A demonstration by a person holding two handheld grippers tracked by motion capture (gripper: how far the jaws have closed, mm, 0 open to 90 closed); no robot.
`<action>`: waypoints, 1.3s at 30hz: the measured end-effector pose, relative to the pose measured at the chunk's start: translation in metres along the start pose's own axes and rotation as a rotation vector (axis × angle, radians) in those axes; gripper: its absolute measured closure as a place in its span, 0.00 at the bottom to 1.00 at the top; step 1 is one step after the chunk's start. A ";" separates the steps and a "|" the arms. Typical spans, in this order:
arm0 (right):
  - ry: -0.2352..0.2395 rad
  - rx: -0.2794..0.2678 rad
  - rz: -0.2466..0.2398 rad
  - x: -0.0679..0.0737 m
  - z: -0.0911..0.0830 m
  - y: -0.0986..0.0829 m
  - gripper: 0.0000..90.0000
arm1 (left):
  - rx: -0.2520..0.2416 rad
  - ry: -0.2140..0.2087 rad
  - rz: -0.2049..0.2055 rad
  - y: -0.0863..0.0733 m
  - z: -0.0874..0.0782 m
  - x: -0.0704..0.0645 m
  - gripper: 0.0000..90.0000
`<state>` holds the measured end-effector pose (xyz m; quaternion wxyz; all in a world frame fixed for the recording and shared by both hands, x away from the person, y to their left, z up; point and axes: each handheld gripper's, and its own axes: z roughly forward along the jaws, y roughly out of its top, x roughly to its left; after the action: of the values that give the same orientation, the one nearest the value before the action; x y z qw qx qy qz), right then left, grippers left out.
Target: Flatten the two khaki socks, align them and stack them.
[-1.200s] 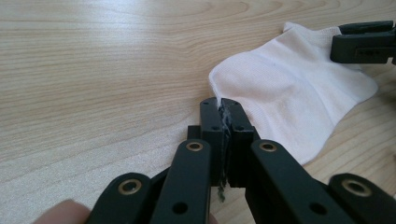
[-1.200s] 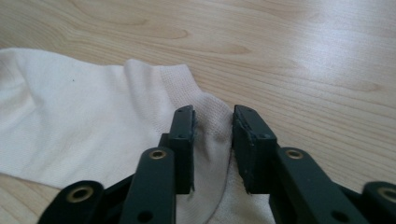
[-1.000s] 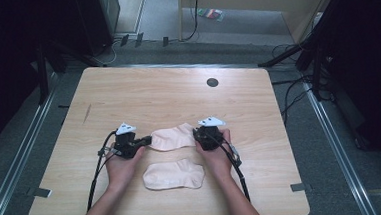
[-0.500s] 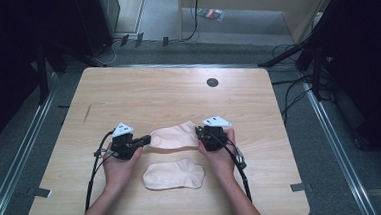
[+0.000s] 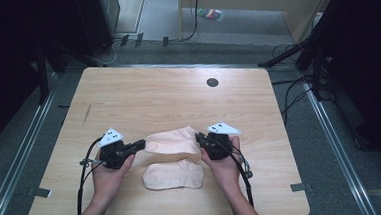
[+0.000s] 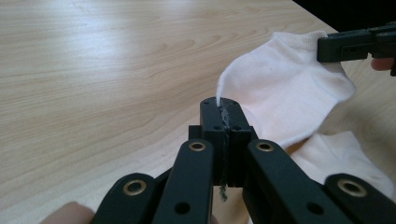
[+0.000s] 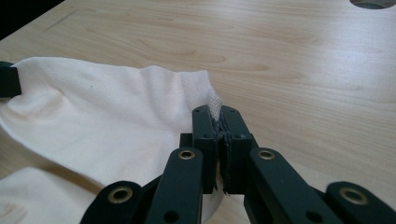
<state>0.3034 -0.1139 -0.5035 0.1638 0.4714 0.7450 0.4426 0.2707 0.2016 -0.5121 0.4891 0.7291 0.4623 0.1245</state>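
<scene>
The pale wood-grain desk [image 5: 178,98] carried two soft, cream knit socks. The held sock [image 5: 173,141] hung stretched crosswise just beyond the flat sock [image 5: 174,174], its long axis running between the left gripper [image 5: 139,144] and right gripper [image 5: 199,138], each with jaws pinched tight on an end.

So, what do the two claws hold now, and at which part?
Both hold the upper sock: the left claw pinches one end's edge, the right claw the opposite end's edge. The lower sock lies free.
</scene>
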 end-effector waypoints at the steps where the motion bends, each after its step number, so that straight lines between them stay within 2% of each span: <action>1: 0.005 0.000 0.004 0.000 -0.003 -0.002 0.97 | 0.001 -0.001 0.002 -0.001 -0.002 -0.001 1.00; 8: 0.020 0.003 0.005 0.005 -0.017 -0.016 0.97 | 0.018 -0.021 0.033 -0.010 -0.013 -0.015 1.00; 13: 0.039 0.010 0.001 0.010 -0.027 -0.025 0.97 | 0.028 -0.021 0.050 -0.018 -0.022 -0.020 1.00; 19: 0.061 0.025 -0.004 0.013 -0.037 -0.033 0.97 | 0.055 -0.034 0.045 -0.029 -0.029 -0.023 1.00; 24: 0.067 0.037 -0.027 0.020 -0.044 -0.039 0.97 | 0.071 -0.030 0.061 -0.034 -0.033 -0.027 1.00; 32: 0.070 0.069 -0.037 0.024 -0.042 -0.055 0.97 | 0.118 0.006 0.110 -0.045 -0.036 -0.029 1.00; 39: 0.059 0.072 -0.052 0.028 -0.042 -0.062 0.97 | 0.122 0.003 0.102 -0.047 -0.033 -0.027 1.00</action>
<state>0.2275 -0.1217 -0.5262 0.1360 0.4444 0.7769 0.4248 0.2090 0.2042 -0.5276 0.4361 0.7800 0.4320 0.1221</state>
